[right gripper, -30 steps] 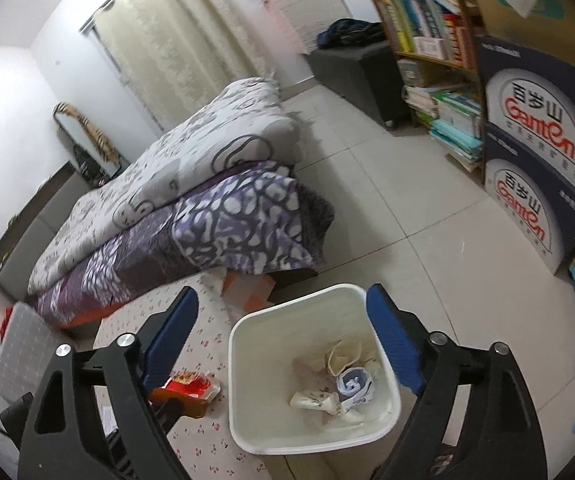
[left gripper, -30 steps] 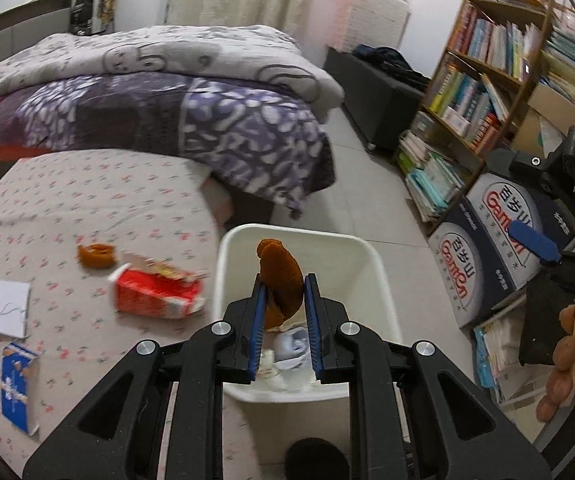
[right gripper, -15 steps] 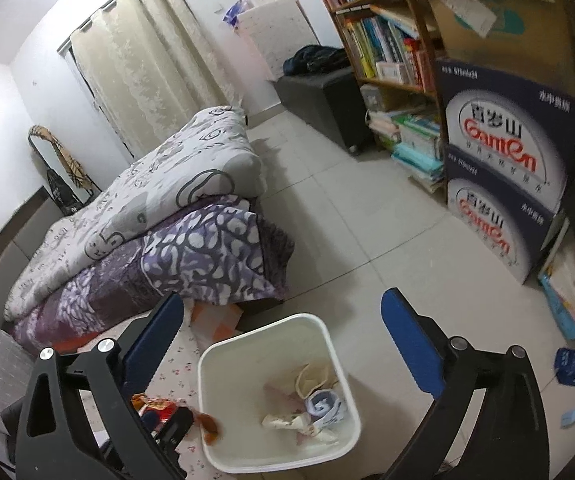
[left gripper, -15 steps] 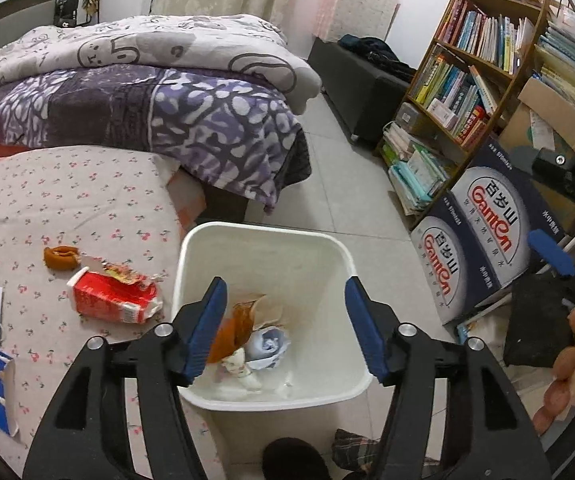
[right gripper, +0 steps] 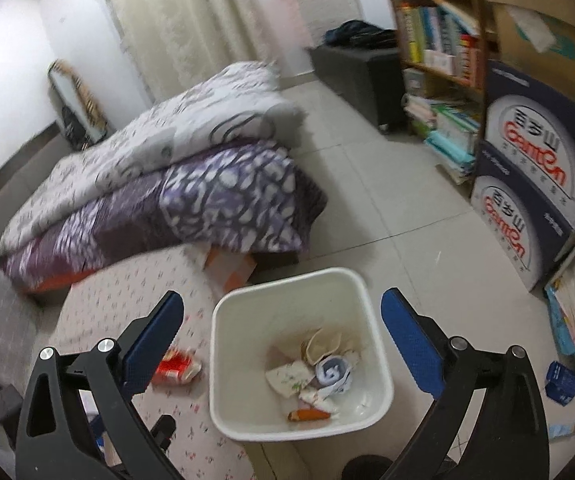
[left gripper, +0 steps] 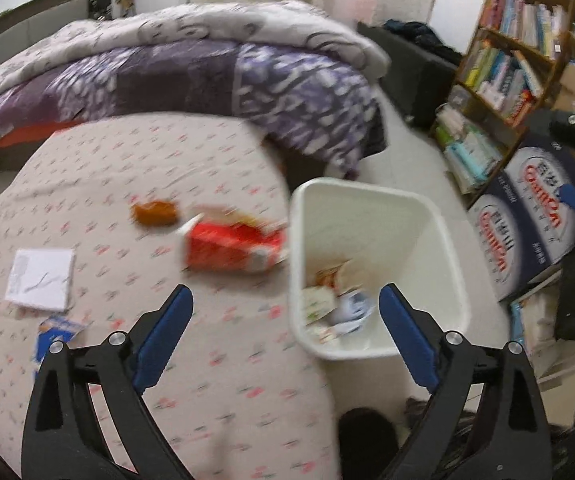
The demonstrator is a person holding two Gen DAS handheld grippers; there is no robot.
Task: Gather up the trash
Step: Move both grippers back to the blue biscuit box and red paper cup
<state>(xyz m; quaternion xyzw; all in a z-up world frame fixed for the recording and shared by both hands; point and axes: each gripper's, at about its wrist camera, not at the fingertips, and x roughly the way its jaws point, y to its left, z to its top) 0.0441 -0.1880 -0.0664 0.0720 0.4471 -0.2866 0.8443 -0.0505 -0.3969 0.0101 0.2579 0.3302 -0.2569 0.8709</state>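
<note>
Nearest to us in the left wrist view, the left gripper (left gripper: 285, 318) has its blue-padded fingers (left gripper: 163, 334) spread far apart and opening further, with nothing between them. Its span straddles the edge where the flowered desk (left gripper: 99, 208) meets the white bin (left gripper: 439, 240).

In the right wrist view, the right gripper (right gripper: 281, 334) also stands wide and empty, hanging over the bin (right gripper: 371, 296), so that the crumpled papers and an orange scrap (right gripper: 309, 415) lying in the bottom show between its fingers.

The bin stands on the floor, touching or just beside the desk's right edge; we cannot tell which.

Just beyond the left fingers, ahead and slightly to their left, lies the red carton (left gripper: 233, 244). It is on its side, blurred, with its long axis running left to right across our view, and its torn end reaches to the bin's rim. In the right wrist view the same carton (right gripper: 175, 366) peeks out behind the left finger, off to that gripper's side.

A little farther and more to the left sits a small orange-brown scrap (left gripper: 155, 212). A white paper (left gripper: 41, 280) and a blue packet (left gripper: 57, 334) lie nearer, on the far left of the desk.

We judge that the left gripper is the nearer one to the carton and faces it more squarely. Closing across the carton's short side looks the easier grasp.

Beyond the desk is a bed (left gripper: 191, 64) with a purple quilt.
</note>
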